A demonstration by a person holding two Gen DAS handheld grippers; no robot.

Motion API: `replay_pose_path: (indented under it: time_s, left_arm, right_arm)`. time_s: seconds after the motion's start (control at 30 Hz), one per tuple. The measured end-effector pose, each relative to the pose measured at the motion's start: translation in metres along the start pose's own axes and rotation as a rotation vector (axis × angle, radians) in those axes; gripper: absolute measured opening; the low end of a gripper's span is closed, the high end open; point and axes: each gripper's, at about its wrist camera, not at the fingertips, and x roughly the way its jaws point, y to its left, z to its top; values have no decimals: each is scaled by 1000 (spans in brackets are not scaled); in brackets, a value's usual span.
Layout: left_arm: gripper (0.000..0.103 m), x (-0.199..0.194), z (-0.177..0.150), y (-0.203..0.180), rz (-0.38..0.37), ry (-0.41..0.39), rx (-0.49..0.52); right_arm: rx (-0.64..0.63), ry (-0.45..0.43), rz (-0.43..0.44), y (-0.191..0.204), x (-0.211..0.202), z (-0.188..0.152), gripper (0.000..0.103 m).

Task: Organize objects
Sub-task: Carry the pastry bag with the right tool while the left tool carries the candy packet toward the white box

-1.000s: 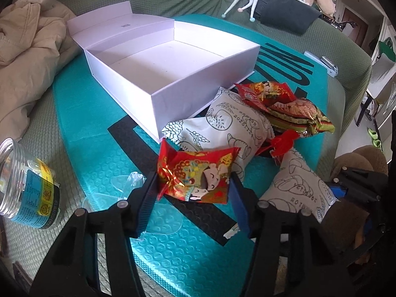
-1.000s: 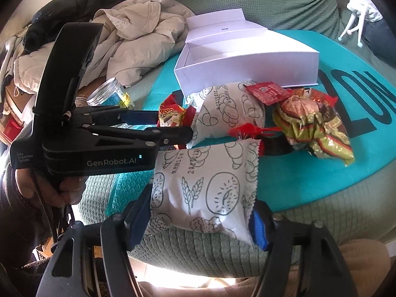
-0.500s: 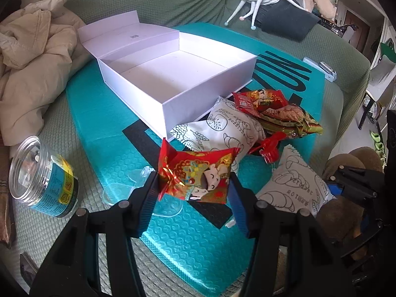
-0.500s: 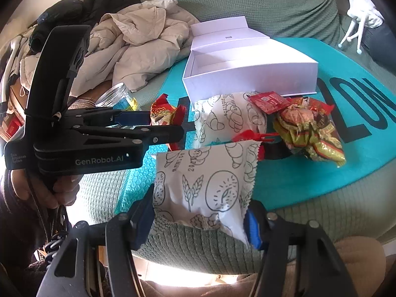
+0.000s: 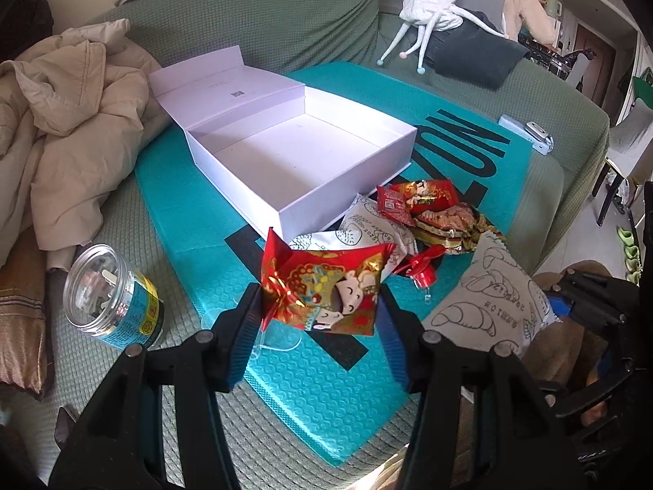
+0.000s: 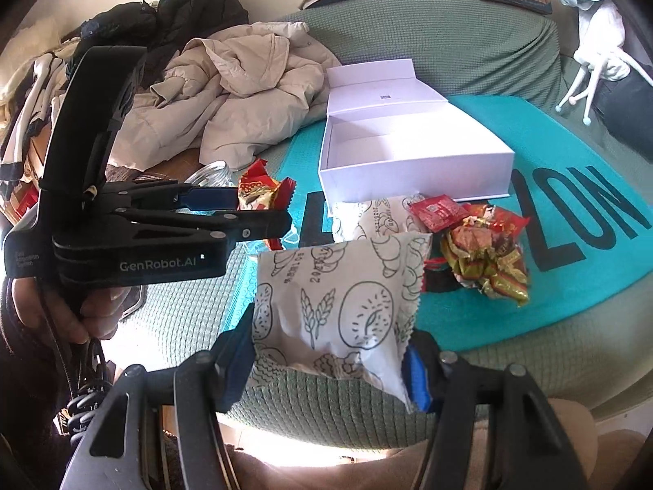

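My left gripper (image 5: pixel 320 318) is shut on a red and gold snack packet (image 5: pixel 326 288), held above the teal mat (image 5: pixel 310 384). My right gripper (image 6: pixel 330 351) is shut on a white bread packet (image 6: pixel 338 306) printed with line drawings, lifted over the sofa's front edge. The same bread packet (image 5: pixel 485 306) shows at the right of the left wrist view, and the left gripper (image 6: pixel 261 212) with its red packet (image 6: pixel 261 192) at the left of the right wrist view. An open white box (image 5: pixel 298 155) (image 6: pixel 408 151) stands empty on the mat. More snack packets (image 5: pixel 420 208) (image 6: pixel 481 249) lie in front of it.
A clear jar (image 5: pixel 110 298) with a blue and yellow label lies on the green sofa cover at the left. A beige jacket (image 5: pixel 69 139) is heaped beside the box. A white plush toy (image 5: pixel 428 12) and dark cushion sit at the back. A person's hand (image 6: pixel 81 310) grips the left tool.
Both grippers have risen with their packets, so the box, mat and snack pile look farther away. The jar has come fully into the left wrist view.
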Motion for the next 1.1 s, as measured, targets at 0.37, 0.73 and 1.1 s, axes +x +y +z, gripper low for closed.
replay_pose_path:
  time_s: [0.37,0.73,1.1]
  left_arm:
    - [53,-36,24,-17,52,-22,-23]
    - [53,-61,36,-30,97,-49,-9]
    - [53,-49,51,-27,120,-46,-28]
  right_arm:
    - [-10,-71,-46,-12,-44,20,63]
    - [-66,-96,-64,-11,-71,40,63]
    - [-92,-92,-22,-20,-66,54,63]
